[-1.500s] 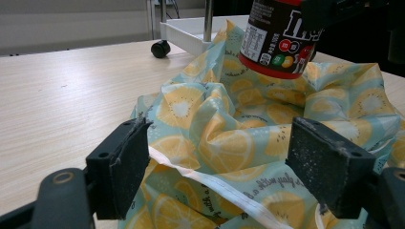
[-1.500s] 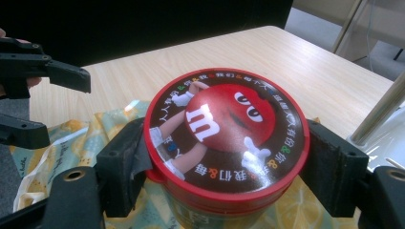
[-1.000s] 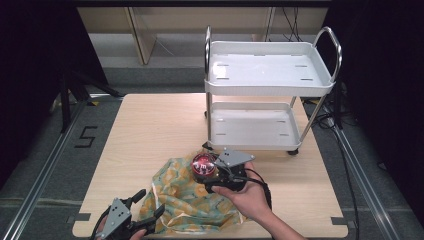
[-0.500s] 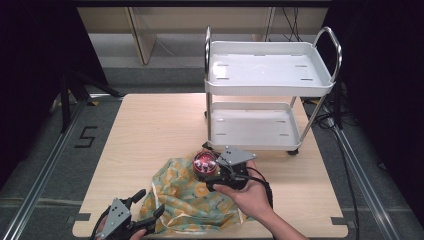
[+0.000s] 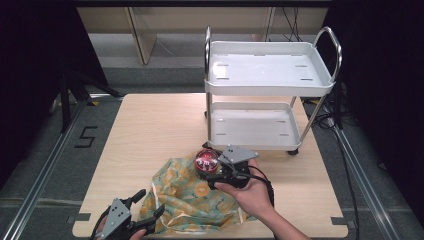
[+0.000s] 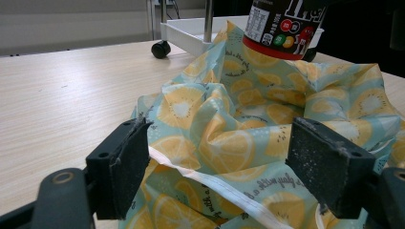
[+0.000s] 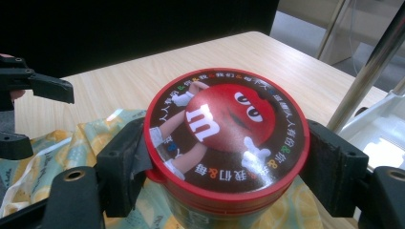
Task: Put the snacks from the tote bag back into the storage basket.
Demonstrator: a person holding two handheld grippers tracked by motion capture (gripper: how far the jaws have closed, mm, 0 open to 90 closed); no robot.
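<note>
A round candy jar (image 5: 206,164) with a red cartoon lid (image 7: 224,138) sits between the jaws of my right gripper (image 5: 207,169), which is shut on it at the lid's rim (image 7: 224,164). The jar's dark labelled body (image 6: 282,24) stands at the far raised folds of a crumpled lemon-print bag (image 5: 195,197); I cannot tell whether it touches them. My left gripper (image 5: 149,202) is open at the bag's near left edge, its pads either side of the white hem (image 6: 219,162). From the right gripper view the left gripper (image 7: 33,117) shows open at far left.
A white two-shelf trolley (image 5: 270,75) with chrome posts stands on the far right of the wooden table (image 5: 150,130), one castor (image 6: 158,49) close behind the bag. Bare tabletop spreads left and beyond the bag. Dark floor and rails surround the table.
</note>
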